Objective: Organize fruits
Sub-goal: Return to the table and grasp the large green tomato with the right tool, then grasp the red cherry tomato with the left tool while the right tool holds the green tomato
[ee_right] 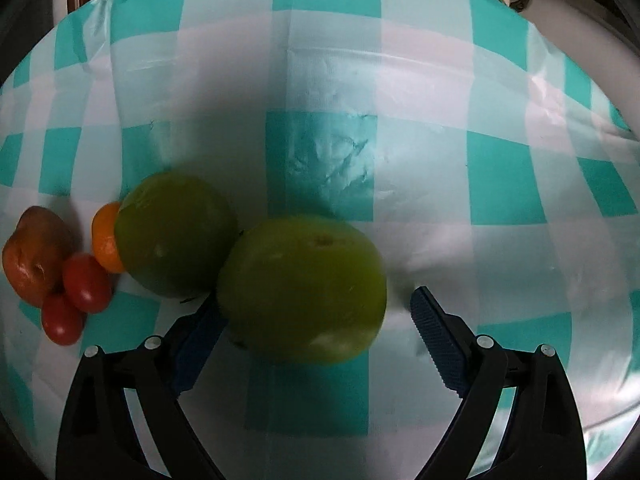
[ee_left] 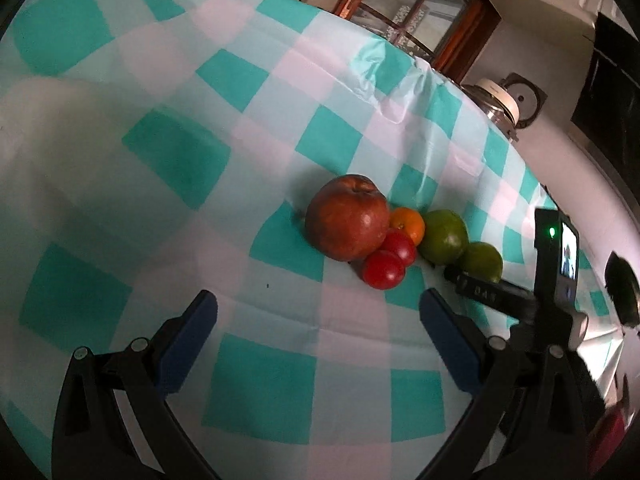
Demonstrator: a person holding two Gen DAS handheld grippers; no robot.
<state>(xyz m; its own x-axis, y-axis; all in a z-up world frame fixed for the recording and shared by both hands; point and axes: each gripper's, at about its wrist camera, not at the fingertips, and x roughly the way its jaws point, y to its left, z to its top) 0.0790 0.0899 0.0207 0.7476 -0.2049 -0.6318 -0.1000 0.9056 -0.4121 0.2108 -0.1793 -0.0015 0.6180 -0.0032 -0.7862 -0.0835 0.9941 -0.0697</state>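
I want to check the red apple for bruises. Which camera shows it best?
The left wrist view: the red apple sits near centre, sharp, with its top dimple and most of one side visible. In the right wrist view, the same apple is squeezed against the left edge, distorted and dim.

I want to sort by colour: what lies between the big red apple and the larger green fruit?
In the left wrist view, a small orange lies between the apple and the green fruit.
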